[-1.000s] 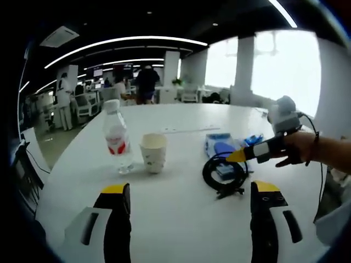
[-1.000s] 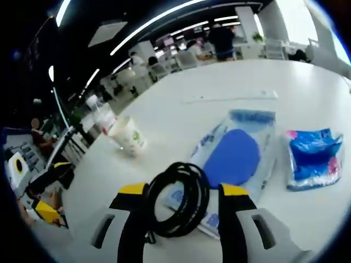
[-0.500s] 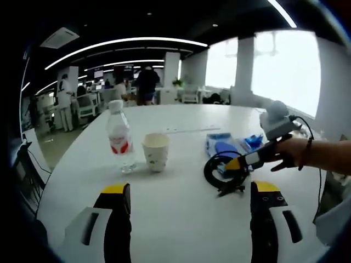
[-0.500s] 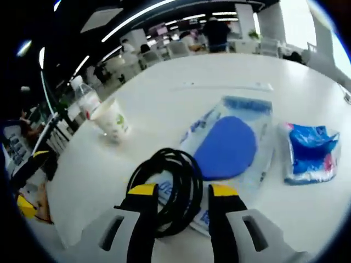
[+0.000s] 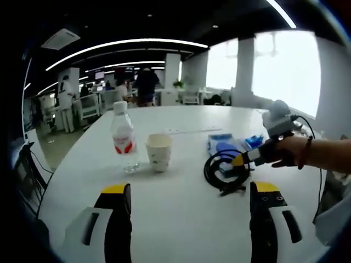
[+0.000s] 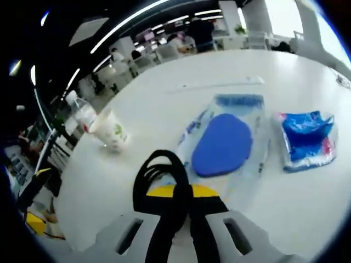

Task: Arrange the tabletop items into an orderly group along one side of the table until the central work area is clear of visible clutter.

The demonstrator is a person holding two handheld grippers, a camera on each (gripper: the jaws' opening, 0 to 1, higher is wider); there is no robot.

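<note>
While my right gripper (image 6: pixel 175 192) pinches the black cable coil (image 6: pixel 159 175) beside the paper cup (image 5: pixel 158 153), my left gripper (image 5: pixel 186 192) gapes idle; water bottle (image 5: pixel 124 143), blue pouches unsorted.

Bare tabletop (image 5: pixel 181 213) before the left claw (image 5: pixel 186 192); bottle (image 5: pixel 124 137) and cup (image 5: pixel 159 152) beyond.

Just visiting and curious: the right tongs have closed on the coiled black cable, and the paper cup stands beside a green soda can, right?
Not quite. The right tongs are shut on the coiled black cable, but beside the paper cup stands a clear water bottle with a red label, not a green soda can. The left gripper view shows it plainly.
</note>
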